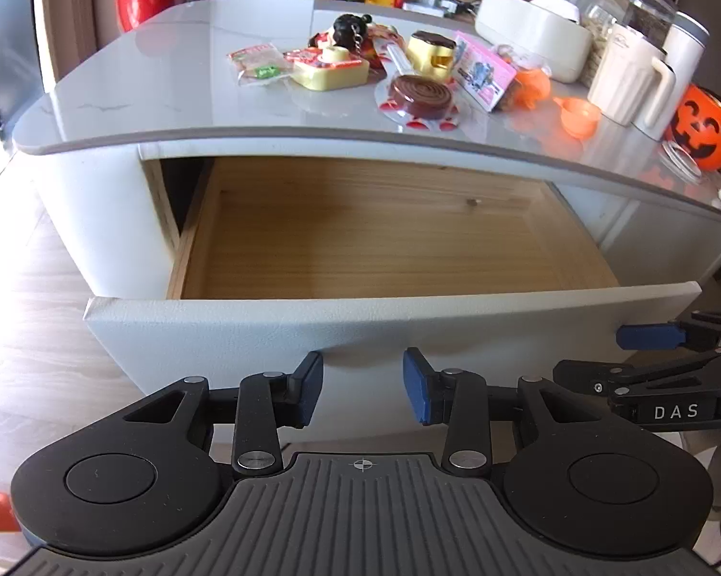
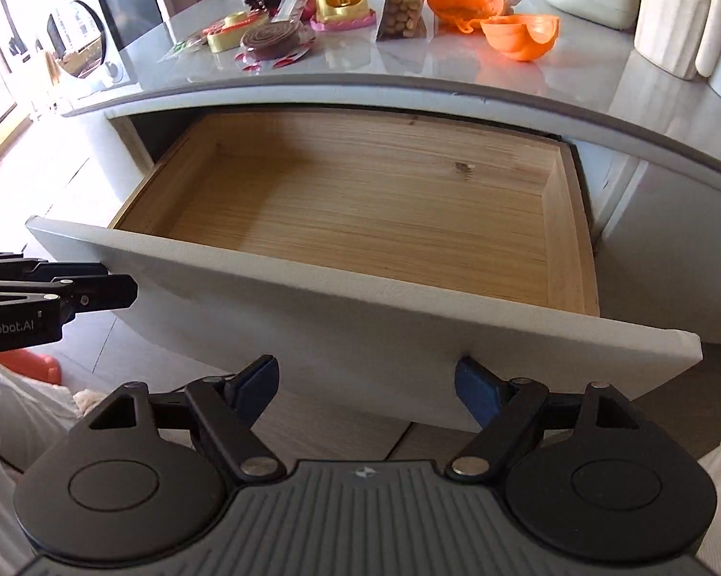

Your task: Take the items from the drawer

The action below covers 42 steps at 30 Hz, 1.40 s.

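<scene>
The wooden drawer of a white low table stands pulled out, and nothing shows on its floor. Its white front panel faces me. My left gripper hangs open just before the panel's lower edge, nothing between its blue pads. My right gripper is open too, low in front of the panel, and shows from the side in the left wrist view. On the tabletop lie toy sweets and packets: a brown spiral disc, a yellow box, a pink packet.
Orange bowl pieces, a bag of nuts, a cream jug, a pumpkin bucket and a glass-lidded jar crowd the table's right side. Pale wood floor lies at left. A person's pale clothing is below.
</scene>
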{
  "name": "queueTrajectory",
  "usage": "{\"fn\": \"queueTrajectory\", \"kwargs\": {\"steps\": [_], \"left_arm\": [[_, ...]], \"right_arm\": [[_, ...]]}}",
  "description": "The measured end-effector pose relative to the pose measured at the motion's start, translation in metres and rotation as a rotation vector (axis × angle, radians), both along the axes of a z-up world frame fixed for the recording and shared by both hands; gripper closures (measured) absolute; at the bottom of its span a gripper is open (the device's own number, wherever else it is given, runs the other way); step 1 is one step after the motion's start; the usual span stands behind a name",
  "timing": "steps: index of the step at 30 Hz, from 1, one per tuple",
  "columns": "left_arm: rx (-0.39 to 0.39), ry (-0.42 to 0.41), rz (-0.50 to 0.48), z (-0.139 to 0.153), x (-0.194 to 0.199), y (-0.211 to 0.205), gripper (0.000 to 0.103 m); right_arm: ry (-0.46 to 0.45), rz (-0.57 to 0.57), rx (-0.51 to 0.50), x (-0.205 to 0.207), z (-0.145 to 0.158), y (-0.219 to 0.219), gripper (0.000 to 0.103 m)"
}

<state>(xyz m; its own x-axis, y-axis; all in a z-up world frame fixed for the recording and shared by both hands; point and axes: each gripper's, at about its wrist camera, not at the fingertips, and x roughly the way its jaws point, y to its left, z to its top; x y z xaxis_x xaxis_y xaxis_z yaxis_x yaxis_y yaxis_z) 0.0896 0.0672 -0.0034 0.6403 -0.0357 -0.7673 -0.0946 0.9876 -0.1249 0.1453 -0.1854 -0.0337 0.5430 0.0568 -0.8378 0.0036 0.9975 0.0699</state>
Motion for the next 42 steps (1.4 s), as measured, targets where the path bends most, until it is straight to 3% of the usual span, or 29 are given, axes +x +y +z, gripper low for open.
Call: {"fn": "queueTrajectory", "kwargs": {"steps": [3, 7, 11, 23, 30, 36, 42], "left_arm": [[-0.016, -0.034, 0.043, -0.002, 0.02, 0.004, 0.062], [-0.044, -0.069, 0.103, -0.005, 0.04, 0.009, 0.062], [-0.016, -0.112, 0.115, -0.01, 0.05, 0.008, 0.062], [0.008, -0.13, 0.133, -0.01, 0.072, 0.009, 0.062], [0.039, -0.143, 0.11, -0.013, 0.069, 0.005, 0.061], [0.043, -0.19, 0.024, 0.011, 0.033, -0.009, 0.061], [0.142, -0.277, -0.039, 0.048, -0.056, -0.047, 0.061]], "right_arm": [[-0.063, -0.05, -0.013, 0.019, -0.004, -0.003, 0.022], [-0.159, -0.092, -0.11, 0.035, -0.015, 0.003, 0.022], [-0.22, -0.128, -0.159, 0.046, -0.02, 0.0, 0.022], [-0.267, -0.208, -0.105, 0.081, -0.02, -0.015, 0.02], [-0.269, -0.18, -0.13, 0.078, -0.023, -0.01, 0.018], [-0.224, -0.205, -0.114, 0.063, -0.008, -0.013, 0.013], [-0.258, -0.174, -0.046, 0.002, 0.035, -0.004, 0.0]]}}
